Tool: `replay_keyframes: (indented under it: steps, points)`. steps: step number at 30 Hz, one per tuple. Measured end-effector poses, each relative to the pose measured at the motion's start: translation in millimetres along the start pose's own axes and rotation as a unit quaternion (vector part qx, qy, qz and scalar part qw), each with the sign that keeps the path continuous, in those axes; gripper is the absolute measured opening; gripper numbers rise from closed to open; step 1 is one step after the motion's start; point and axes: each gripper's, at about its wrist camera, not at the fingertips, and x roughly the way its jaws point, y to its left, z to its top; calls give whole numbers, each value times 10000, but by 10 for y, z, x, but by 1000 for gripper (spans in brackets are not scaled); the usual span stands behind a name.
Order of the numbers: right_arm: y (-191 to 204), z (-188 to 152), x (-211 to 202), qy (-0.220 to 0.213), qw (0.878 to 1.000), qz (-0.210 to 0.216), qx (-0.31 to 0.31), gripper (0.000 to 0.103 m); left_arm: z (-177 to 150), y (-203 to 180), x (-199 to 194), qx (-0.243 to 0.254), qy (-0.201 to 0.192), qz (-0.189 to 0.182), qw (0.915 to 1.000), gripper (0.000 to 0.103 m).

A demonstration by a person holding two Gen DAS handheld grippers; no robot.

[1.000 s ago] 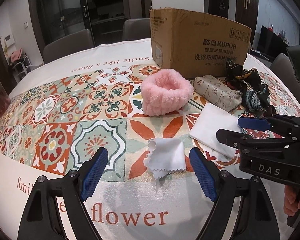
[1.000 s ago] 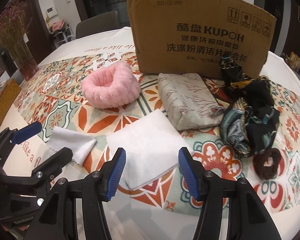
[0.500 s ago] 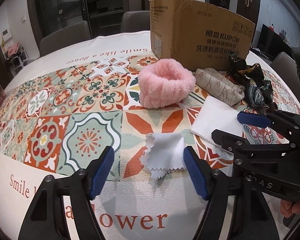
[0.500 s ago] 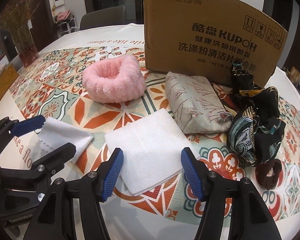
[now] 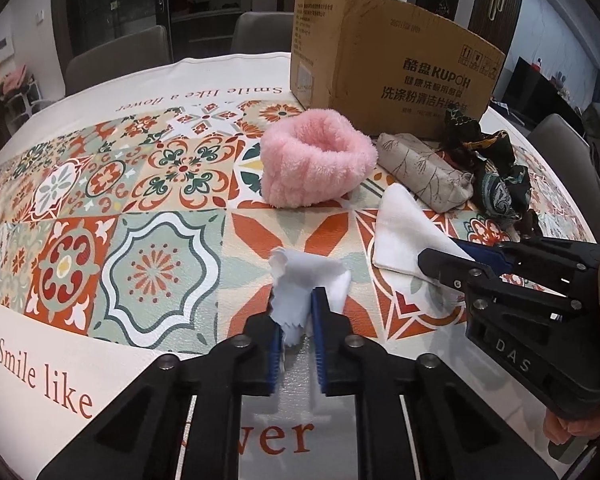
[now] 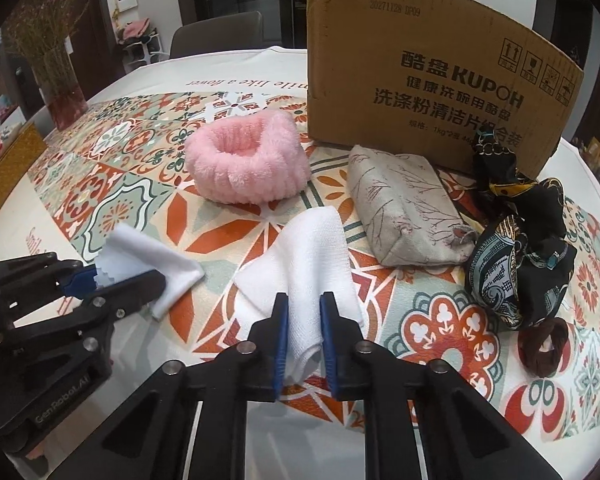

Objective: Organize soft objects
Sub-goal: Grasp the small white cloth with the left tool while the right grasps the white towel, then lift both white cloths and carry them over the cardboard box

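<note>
The thin cloth (image 5: 300, 280) lies bunched on the surface (image 5: 160, 248), well in front of the box (image 5: 396, 80), its zigzag near edge pinched up between the blue pads of the left hand-held gripper (image 5: 296, 320), which is clenched on it. Just beside it, also in front of the box, the thicker white towel (image 6: 312, 256) is gathered into a ridge, and the right hand-held gripper (image 6: 303, 332) is closing on its near corner, pads pressing the fold from both sides. In the right wrist view the left hand-held gripper (image 6: 100, 280) shows at the lower left with the thin cloth (image 6: 152, 256) in its tips; in the left wrist view the right hand-held gripper (image 5: 460, 260) reaches in from the right over the towel (image 5: 404, 232). Between the two cloths and the box sits a pink fluffy band (image 6: 248, 160), with a beige pouch (image 6: 404, 208) beside it, close to the box. A dark patterned scarf (image 6: 520, 248) lies heaped against the box's right end, and a brown hair tie (image 6: 544, 344) lies just in front of the scarf. A vase (image 6: 60, 92) of dried flowers stands well to the left of the box.
</note>
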Motion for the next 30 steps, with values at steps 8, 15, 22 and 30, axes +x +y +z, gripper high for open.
replay_keyframes:
  steps: [8,15,22,30]
  points:
    - [-34,-14,-83,-14,9998,43,187,12,24,-49,-123,28,-166,16,9999,14]
    - [-64,2,-309,-216,9993,55,291,12,71,-95,-313,19,-376,58,9993,14]
    - [-94,48,-598,-522,9979,48,371,12,161,-157,-513,60,-622,30,9980,14]
    - [-113,87,-871,-849,9955,-40,424,12,262,-246,-701,154,-940,-2,9955,14]
